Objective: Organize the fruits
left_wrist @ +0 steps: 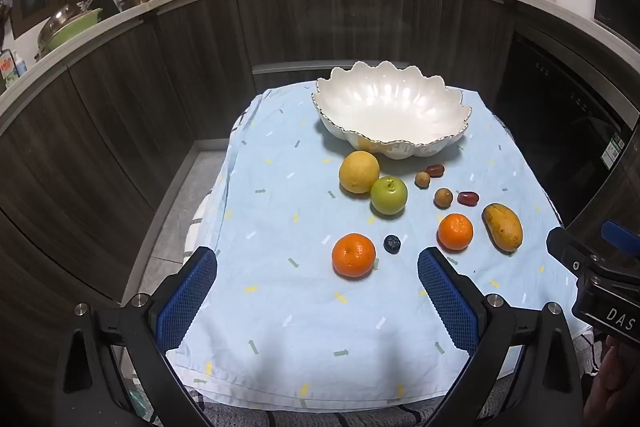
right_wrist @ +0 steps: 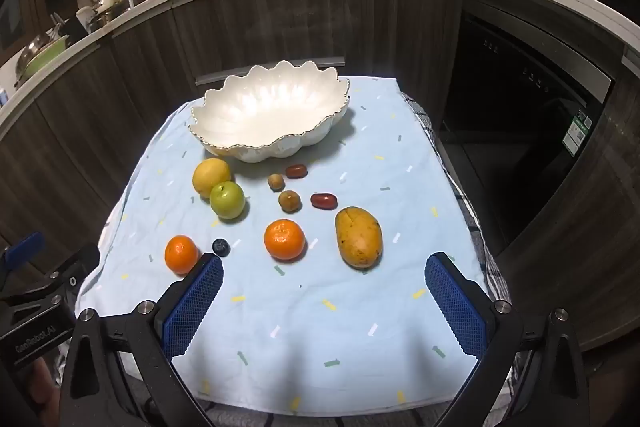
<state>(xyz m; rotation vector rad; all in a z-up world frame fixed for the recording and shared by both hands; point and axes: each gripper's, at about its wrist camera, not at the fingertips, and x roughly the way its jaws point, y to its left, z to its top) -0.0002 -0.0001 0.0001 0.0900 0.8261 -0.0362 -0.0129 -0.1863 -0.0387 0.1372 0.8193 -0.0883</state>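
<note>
1. My left claw (left_wrist: 318,291) hangs wide open and empty over the near edge of the worktop (left_wrist: 280,347); my right claw (right_wrist: 324,291) is just as open and holds nothing.
2. The scalloped white bowl (left_wrist: 390,107) sits at the far end, at 12 o'clock from both claws, and nothing shows inside it.
3. Every fruit lies on the blue cloth (left_wrist: 260,211) in front of the bowl: a yellow citrus (left_wrist: 359,171) touching a green apple (left_wrist: 389,195), with two small brown fruits (left_wrist: 443,197) and two dark red oblong fruits (left_wrist: 468,198) scattered near them at their 3 o'clock.
4. Closer to me, one mandarin (left_wrist: 353,255) lies at 12 o'clock of the left claw, just beside a blueberry (left_wrist: 392,243).
5. A second mandarin (right_wrist: 284,239) and a spotted mango (right_wrist: 358,237) sit at 12 o'clock of the right claw, near each other but apart.
6. My reading: sorting has not begun, no fruit is in the bowl, and all ten pieces remain to be moved.
</note>
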